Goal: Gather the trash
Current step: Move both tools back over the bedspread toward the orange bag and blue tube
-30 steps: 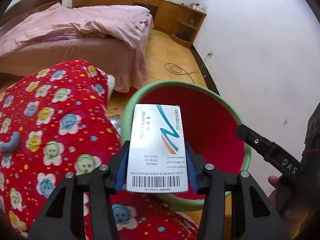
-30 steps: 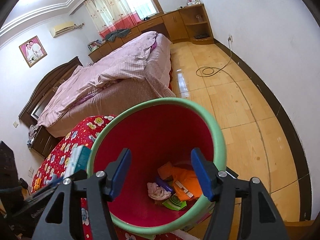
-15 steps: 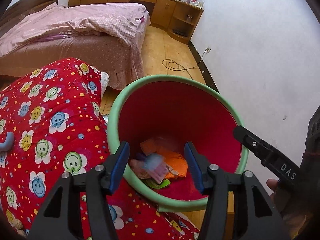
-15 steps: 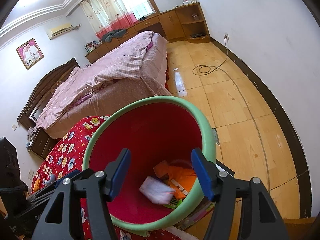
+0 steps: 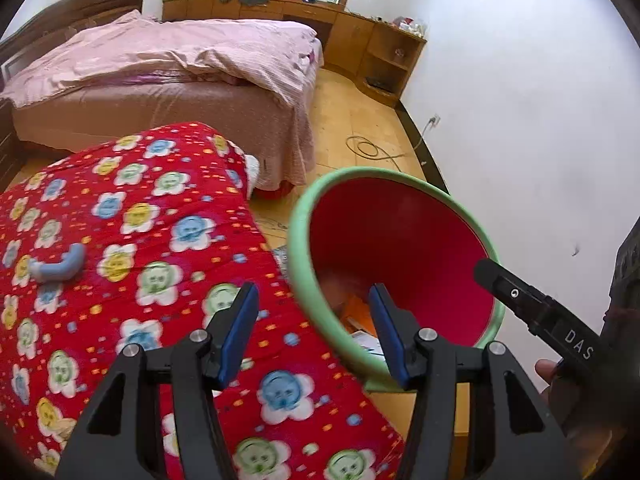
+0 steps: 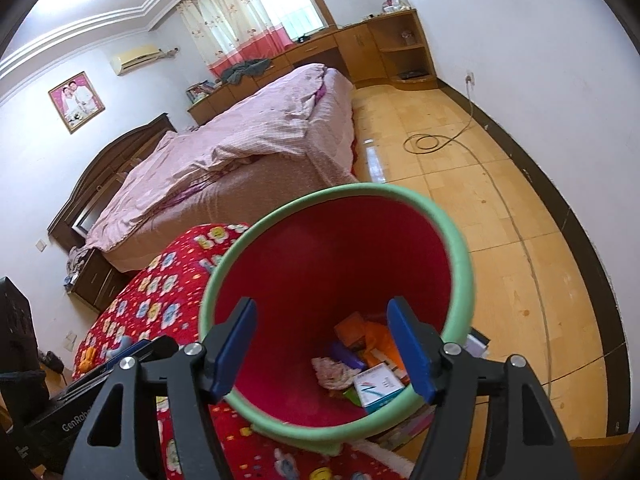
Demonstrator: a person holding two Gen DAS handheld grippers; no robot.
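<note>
Left gripper points down at an angle, blue pads apart, nothing between them. Right gripper also angled down, jaws opening, nothing between the pads. In the left wrist view the right gripper's black finger shows at right edge, with part of a hand below it.

Both the left gripper and the right gripper have black angular frames, silver round screws and blue finger pads; one black arm carries white "DAS" lettering.
</note>
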